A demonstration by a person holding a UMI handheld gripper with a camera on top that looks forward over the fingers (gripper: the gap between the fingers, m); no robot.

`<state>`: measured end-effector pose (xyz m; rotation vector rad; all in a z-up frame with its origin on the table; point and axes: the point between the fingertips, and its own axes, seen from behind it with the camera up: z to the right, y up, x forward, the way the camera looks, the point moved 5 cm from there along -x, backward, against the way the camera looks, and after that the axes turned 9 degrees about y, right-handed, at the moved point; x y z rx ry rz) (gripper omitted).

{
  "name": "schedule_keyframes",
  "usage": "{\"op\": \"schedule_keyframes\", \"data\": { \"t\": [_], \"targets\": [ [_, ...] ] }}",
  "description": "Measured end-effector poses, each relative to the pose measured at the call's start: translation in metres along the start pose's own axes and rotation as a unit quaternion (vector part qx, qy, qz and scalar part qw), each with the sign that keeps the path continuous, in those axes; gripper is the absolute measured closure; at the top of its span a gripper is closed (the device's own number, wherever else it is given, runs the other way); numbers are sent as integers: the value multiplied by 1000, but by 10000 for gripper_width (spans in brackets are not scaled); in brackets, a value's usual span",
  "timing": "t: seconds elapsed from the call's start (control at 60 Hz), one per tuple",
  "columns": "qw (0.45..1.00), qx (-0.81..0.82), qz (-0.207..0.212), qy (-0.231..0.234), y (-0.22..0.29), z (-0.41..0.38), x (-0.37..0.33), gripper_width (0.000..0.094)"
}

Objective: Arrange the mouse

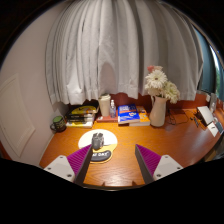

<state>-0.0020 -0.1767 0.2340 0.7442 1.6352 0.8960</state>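
**Inspector:** Nearest first. State of the gripper [112, 165]?

**Assistant:** Fingers apart, nothing held. Two purple pads [80, 158], one on each inner face, with a wide gap between them showing bare wooden desk [125, 165].

**Inspector:** The mouse?

**Assistant:** One mouse [98, 141], dark, resting on a round mouse mat [98, 147] with a pale label. It lies just ahead of the fingers and off toward the left finger, not centred in the gap. Its long axis appears to run roughly along the fingers' direction, pointing away from the gripper; the shape is small, so I offer that as a judgement. No finger touches it.

**Inspector:** So the coming move turns on what?

**Assistant:** In my judgement, a shift leftward and forward to bring the mouse between the pads, closing across its narrow sides.

**Inspector:** Beyond it?

**Assistant:** One stack of books [82, 115] beyond the left finger; one blue-covered book pile [130, 117] beyond the mouse; one white vase of flowers [158, 105] beyond the right finger. Farthest, pale curtains [115, 50] across the whole back.
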Motion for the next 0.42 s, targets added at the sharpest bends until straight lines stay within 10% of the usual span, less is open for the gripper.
{"op": "schedule_keyframes", "data": {
  "t": [0.417],
  "targets": [
    [1000,17,12,-20,-24,41,-62,86]
  ]
}}
